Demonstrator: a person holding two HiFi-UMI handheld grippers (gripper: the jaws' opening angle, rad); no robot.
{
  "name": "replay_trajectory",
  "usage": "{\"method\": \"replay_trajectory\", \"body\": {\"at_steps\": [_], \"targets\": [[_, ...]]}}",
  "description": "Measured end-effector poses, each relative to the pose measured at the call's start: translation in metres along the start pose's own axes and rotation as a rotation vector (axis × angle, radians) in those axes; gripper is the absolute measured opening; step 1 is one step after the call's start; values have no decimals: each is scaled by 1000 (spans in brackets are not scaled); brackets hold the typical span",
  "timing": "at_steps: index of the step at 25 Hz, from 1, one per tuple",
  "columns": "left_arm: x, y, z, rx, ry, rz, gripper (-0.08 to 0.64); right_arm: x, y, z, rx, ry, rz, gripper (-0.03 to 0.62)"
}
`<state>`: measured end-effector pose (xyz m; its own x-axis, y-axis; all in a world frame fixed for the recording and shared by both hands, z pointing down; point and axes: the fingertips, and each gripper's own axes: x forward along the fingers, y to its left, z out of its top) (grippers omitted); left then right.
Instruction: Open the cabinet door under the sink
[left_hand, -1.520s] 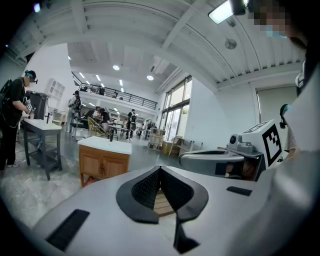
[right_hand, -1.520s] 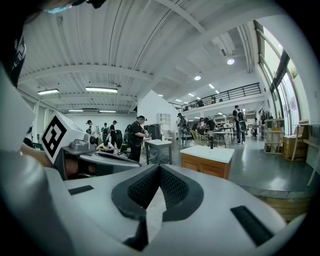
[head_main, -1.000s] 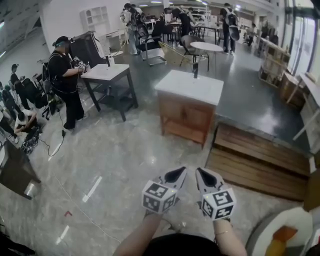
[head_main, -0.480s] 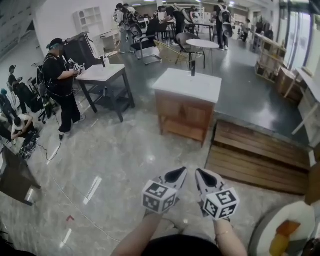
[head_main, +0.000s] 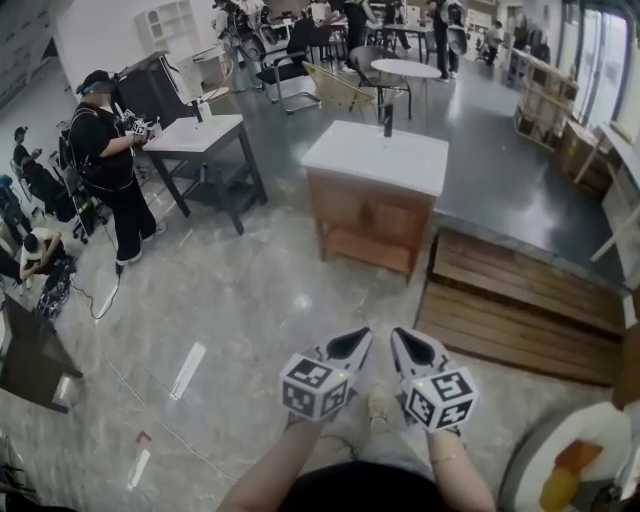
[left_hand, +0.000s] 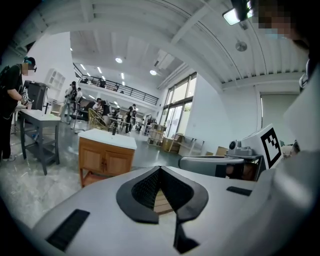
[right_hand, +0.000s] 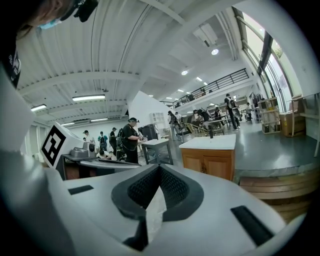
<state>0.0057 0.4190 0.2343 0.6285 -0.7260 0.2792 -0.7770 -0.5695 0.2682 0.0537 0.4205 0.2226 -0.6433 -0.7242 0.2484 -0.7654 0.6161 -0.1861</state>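
- Plainly, from the head view: left gripper (head_main: 350, 346) and right gripper (head_main: 413, 350) side by side low in front, both clenched shut on nothing. Well apart from the sink cabinet (head_main: 372, 215), out on the middle of the floor (head_main: 250, 300), its right corner just beside the left edge of a wooden platform (head_main: 520, 315).
- Looks a plain wooden box under a white countertop (head_main: 378, 157), dark faucet (head_main: 388, 120) near the back edge, two doors (head_main: 370, 222) shut, open space beneath.
- Through the left gripper view: tips pressed together, nothing between. Sink cabinet (left_hand: 106, 159) far ahead to the left, twin panelled doors (left_hand: 104, 161) with small dark handles (left_hand: 104, 163) at the middle seam; too small for more detail.
- Through the right gripper view: tips together likewise, empty. Sink cabinet (right_hand: 210, 162) off to the right, front turned this way.
- Likely to go wrong from here: arriving with jaws closed and bumping a door instead of catching its handle; closing beside so small a handle and slipping off; clipping the platform edge on the approach; swinging a door into the other gripper.
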Motion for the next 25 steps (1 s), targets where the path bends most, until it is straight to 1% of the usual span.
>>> {"method": "replay_trajectory", "body": {"at_steps": [4, 9, 14, 19, 25], "targets": [[35, 26, 13, -2, -3, 18, 9, 36, -31, 15, -8, 3, 21, 8], [86, 51, 42, 1, -9, 43, 9, 76, -75, 43, -29, 11, 61, 8], [137, 74, 68, -25, -28, 74, 9, 107, -118, 63, -47, 32, 93, 8], [172, 85, 78, -34, -29, 92, 9, 129, -149, 66, -34, 49, 115, 8], [185, 97, 84, -29, -18, 98, 9, 143, -164, 58, -13, 79, 124, 8]]}}
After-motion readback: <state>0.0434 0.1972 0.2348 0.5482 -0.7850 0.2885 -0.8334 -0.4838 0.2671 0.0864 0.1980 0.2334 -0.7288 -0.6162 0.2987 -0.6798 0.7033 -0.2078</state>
